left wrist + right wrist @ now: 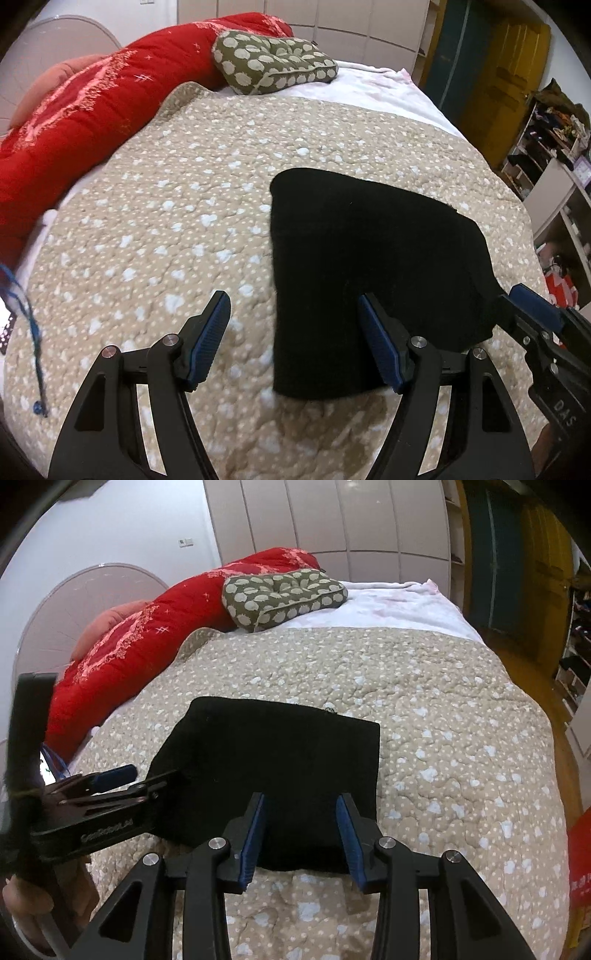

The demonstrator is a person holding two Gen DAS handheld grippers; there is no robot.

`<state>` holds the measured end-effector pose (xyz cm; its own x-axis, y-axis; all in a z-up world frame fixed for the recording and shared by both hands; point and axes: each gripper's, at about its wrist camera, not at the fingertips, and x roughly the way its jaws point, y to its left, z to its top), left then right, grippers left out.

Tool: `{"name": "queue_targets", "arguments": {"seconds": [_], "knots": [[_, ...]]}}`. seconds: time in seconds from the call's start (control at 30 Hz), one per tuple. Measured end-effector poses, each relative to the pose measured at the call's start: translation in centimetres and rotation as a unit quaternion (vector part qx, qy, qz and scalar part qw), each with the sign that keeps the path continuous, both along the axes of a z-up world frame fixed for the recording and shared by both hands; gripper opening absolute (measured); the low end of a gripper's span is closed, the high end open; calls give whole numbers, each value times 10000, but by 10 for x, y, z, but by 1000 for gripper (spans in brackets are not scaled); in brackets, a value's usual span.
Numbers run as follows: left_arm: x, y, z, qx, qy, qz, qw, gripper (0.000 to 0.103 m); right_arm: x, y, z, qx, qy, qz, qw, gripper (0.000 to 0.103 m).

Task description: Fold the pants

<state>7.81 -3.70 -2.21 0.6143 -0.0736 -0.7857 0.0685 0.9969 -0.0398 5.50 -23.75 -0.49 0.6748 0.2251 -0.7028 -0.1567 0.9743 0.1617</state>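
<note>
The black pants [369, 266] lie folded into a compact block on the beige spotted quilt [177, 229]; they also show in the right wrist view [273, 760]. My left gripper [295, 317] is open and empty, its jaws straddling the block's near left edge just above it. My right gripper [301, 812] is open and empty over the block's near edge. The right gripper [532, 306] shows in the left wrist view at the block's right side. The left gripper [122, 779] shows in the right wrist view at the block's left side.
A red comforter [92, 110] and a green dotted cushion [273, 62] lie at the far side of the bed. A white sheet [399, 605] covers the far end. Shelves [554, 155] stand to the right. A blue cord [26, 314] hangs at the left.
</note>
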Motion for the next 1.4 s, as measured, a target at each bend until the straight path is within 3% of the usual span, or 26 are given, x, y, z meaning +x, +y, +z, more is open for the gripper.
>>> {"name": "queue_targets", "arguments": {"seconds": [0.73, 1.4], "knots": [[-62, -4, 21, 234, -548, 116, 9982, 72, -37, 4, 12, 166, -94, -135, 9997, 43], [-71, -7, 16, 186, -501, 67, 9985, 72, -44, 6, 3, 151, 20, -128, 9998, 45]]}}
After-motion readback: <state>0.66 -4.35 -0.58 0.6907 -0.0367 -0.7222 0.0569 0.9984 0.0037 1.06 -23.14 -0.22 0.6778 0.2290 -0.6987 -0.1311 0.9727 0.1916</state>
